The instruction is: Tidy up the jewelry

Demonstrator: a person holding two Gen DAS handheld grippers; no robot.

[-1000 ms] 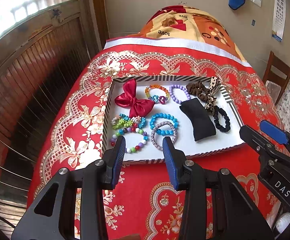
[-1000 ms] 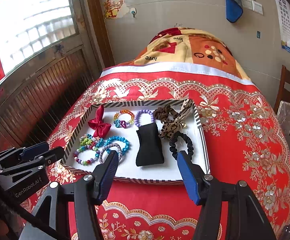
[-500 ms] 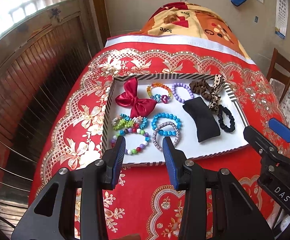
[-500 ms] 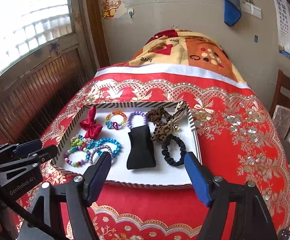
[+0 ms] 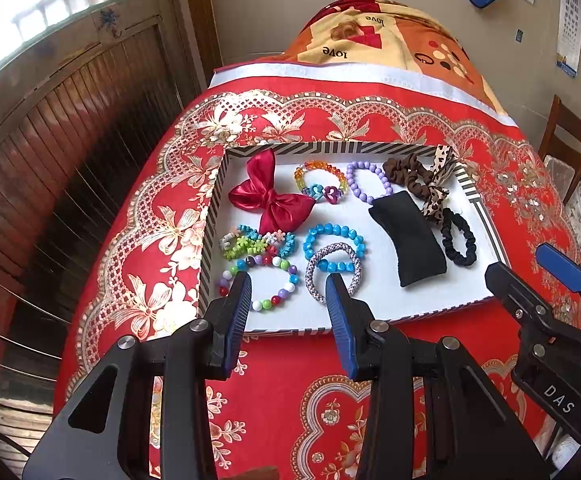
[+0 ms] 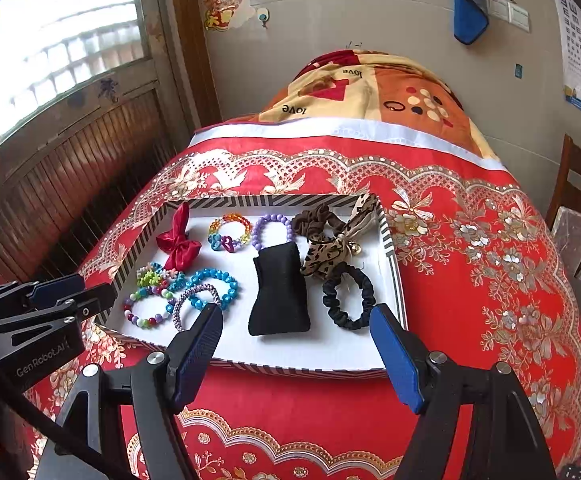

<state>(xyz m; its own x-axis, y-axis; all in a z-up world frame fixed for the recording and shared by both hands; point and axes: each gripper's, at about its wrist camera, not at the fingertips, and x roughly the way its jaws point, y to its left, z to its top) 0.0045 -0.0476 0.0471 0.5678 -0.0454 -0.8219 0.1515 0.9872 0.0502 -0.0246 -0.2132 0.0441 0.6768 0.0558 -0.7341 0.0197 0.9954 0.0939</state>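
Left wrist view: the left gripper (image 5: 288, 294) hangs over the near edge of the striped-rim tray (image 5: 374, 146), jaws apart and holding nothing. Between its fingers shows a multicolour bead bracelet (image 5: 259, 284), with a silver woven bangle (image 5: 332, 266) overlapping a turquoise bead bracelet (image 5: 334, 242) just beside it. A red satin bow (image 5: 271, 200) lies at the back left and a black pouch (image 5: 410, 236) sits mid-tray, probably a cushion for displaying pieces, though the fisheye leaves that unsure.

Right wrist view: the right gripper (image 6: 296, 350) is spread wider, also empty, framing the pouch and a black scrunchie (image 6: 348, 298). A leopard-print bow (image 6: 340, 246) and a brown scrunchie (image 6: 314, 218) crowd the far right corner. Bracelets keep left and hair pieces right, which fits either a sorted tray or one awaiting tidying.
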